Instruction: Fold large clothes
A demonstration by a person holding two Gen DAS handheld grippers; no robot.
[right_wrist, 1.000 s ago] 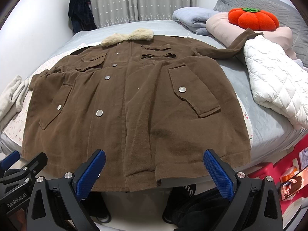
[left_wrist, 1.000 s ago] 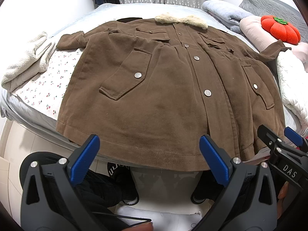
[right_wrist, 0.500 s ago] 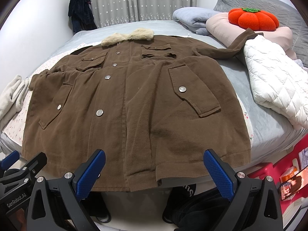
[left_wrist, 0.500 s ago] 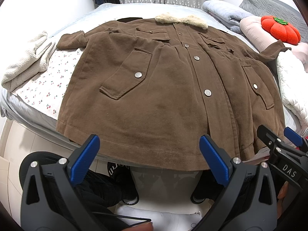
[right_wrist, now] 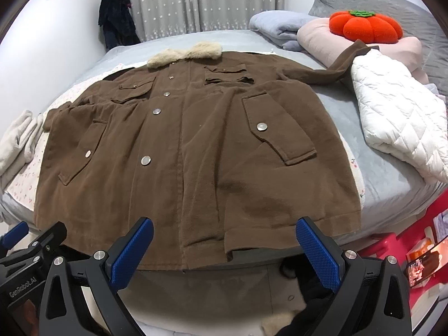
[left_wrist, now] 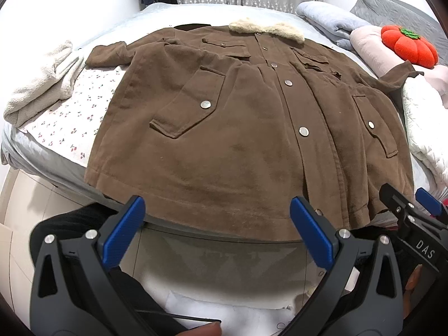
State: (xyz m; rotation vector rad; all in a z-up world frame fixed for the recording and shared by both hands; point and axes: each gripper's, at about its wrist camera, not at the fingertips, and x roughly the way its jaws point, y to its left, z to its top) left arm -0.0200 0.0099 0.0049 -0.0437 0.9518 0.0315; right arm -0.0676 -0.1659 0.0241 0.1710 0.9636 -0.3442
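On the bed (left_wrist: 42, 154), a big brown coat (left_wrist: 246, 140) lies flat and buttoned up, front side up, with its furry collar (left_wrist: 266, 29) toward the far edge and its bottom hem hanging a little over the near edge. Going from the left, a cream fleece (left_wrist: 39, 84) sits bunched at the left edge, just beside the coat's left sleeve (left_wrist: 109, 54), so that sleeve could drag the fleece along when it gets folded in. Next comes the left gripper (left_wrist: 217, 233), with its blue fingers wide apart and nothing between them, hovering just off the near edge in front of the hem. Beside it is the right gripper (right_wrist: 225, 252), also spread wide and holding nothing, near the hem's right half. The coat looks thick and heavy, so I think a small pinch on the hem could slip, or grab only the top layer and leave the back behind. If both grippers lift at different speeds, the fold may come out crooked. Since the hem hangs over the edge, a pull toward the person could slide the whole coat off the bed. Farther right, the right sleeve (right_wrist: 336, 64) lies up on a pink pillow (right_wrist: 364, 47) under an orange pumpkin cushion (right_wrist: 364, 26), and it touches a white quilted jacket (right_wrist: 397, 117) at the right edge. That sleeve could snag there or tug those things over.
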